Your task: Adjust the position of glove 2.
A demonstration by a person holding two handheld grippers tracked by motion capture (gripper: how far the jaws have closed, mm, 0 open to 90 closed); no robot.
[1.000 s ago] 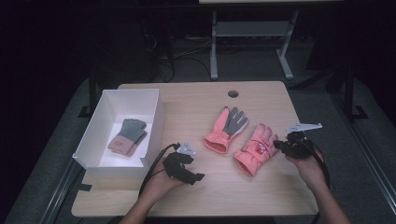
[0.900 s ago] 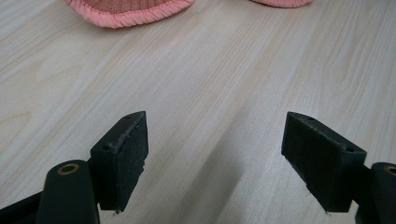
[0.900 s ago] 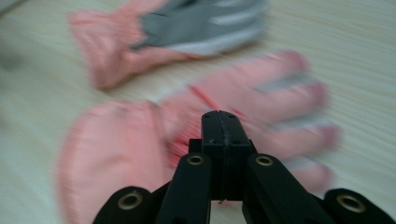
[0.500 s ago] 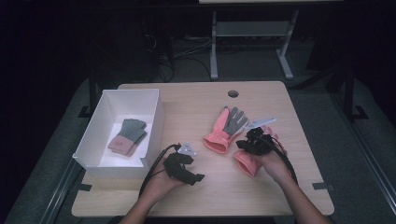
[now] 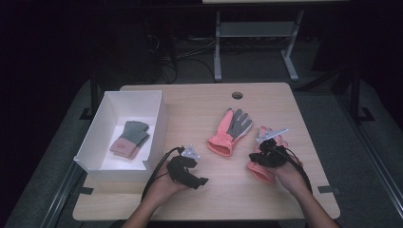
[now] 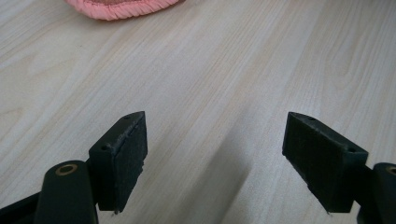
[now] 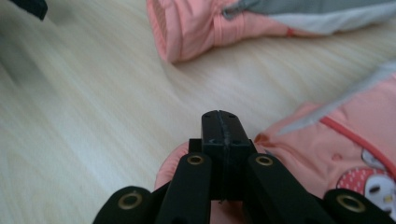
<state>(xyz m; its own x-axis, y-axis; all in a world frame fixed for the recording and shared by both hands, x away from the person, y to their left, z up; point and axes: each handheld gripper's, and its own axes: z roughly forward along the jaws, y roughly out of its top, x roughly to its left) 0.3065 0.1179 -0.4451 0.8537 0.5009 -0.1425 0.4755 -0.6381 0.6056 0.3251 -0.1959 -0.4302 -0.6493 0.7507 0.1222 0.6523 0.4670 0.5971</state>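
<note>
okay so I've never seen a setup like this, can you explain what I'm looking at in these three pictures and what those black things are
A person sits at a wooden table and holds a black two-jaw grasping tool in each hand. The high view looks down from above. The other two pictures come from small cameras riding on the tools, looking along their jaws.

The left tool rests over bare wood with its jaws wide open and nothing between them. The right tool has its jaws shut together, empty, just above a pink glove.

A second pink and grey glove lies mid-table. A white box at the left holds another small glove.
</note>
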